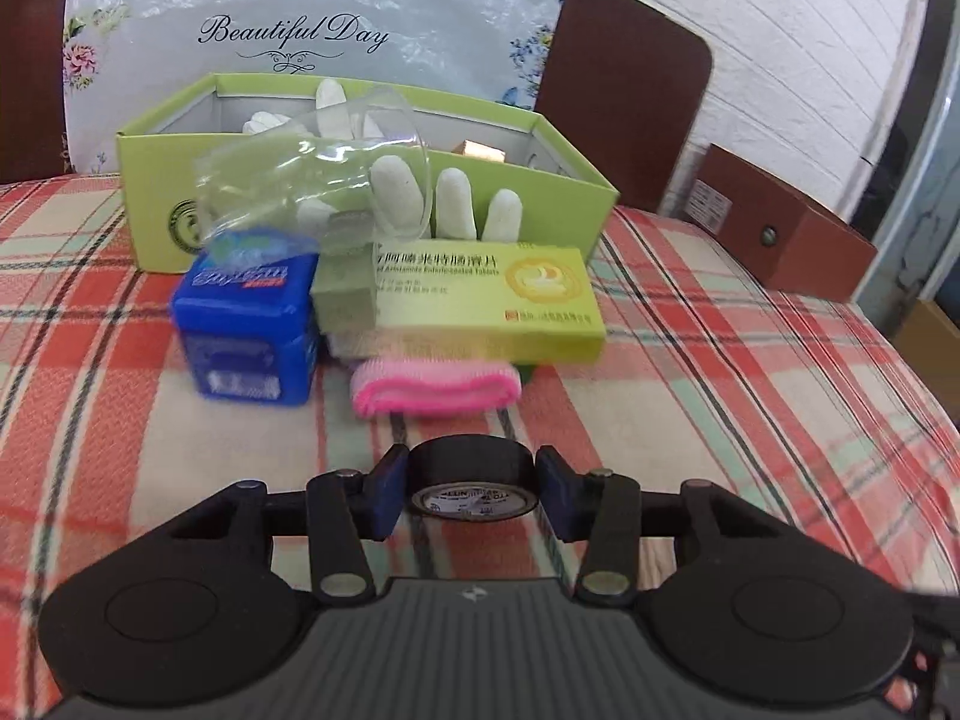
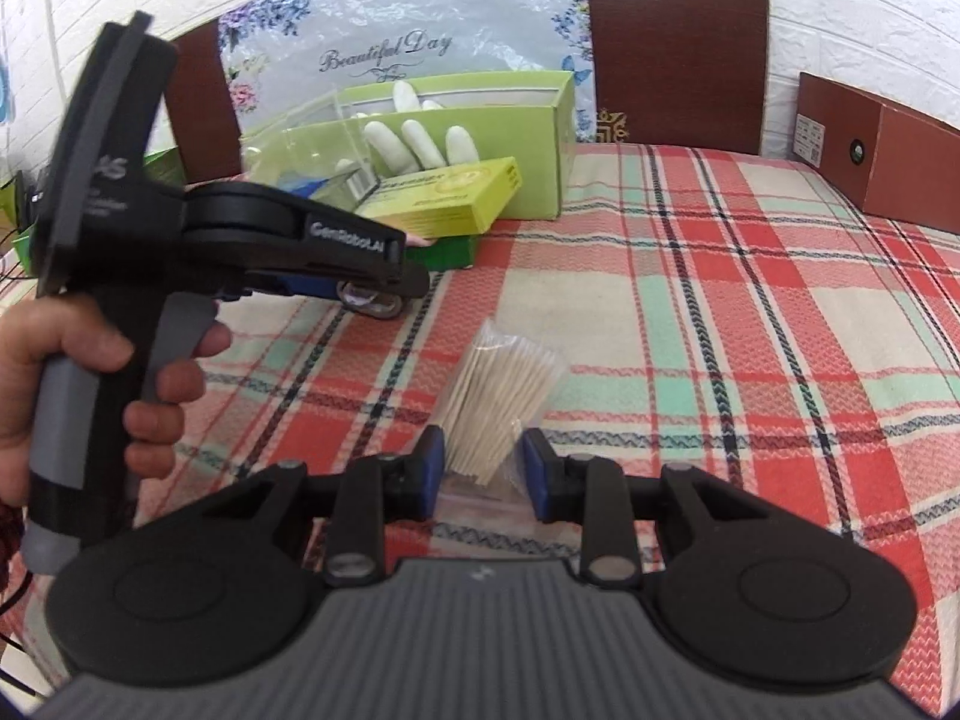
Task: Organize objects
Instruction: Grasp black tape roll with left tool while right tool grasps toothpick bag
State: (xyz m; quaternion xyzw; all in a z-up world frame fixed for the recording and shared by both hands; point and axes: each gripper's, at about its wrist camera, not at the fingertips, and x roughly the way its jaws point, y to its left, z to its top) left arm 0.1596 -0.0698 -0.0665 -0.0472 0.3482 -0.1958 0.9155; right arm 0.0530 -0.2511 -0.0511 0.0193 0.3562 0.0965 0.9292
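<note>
My left gripper [image 1: 472, 480] is shut on a black tape roll [image 1: 472, 467]; both blue pads press its sides just above the plaid cloth. The right wrist view shows that gripper [image 2: 384, 294] from the side, held by a hand [image 2: 72, 372], with the tape roll [image 2: 375, 303] at its tip. My right gripper [image 2: 483, 462] is shut on a clear bag of thin wooden sticks [image 2: 501, 390], which fans out ahead of the pads. Behind stands an open green box [image 1: 150, 204] with a white glove [image 1: 396, 186] in it.
In front of the green box lie a clear plastic cup [image 1: 324, 180], a blue box [image 1: 252, 324], a yellow medicine box [image 1: 492, 300] and a folded pink cloth [image 1: 435, 390]. A brown box [image 1: 780, 228] sits at the right edge. A headboard and wall close the back.
</note>
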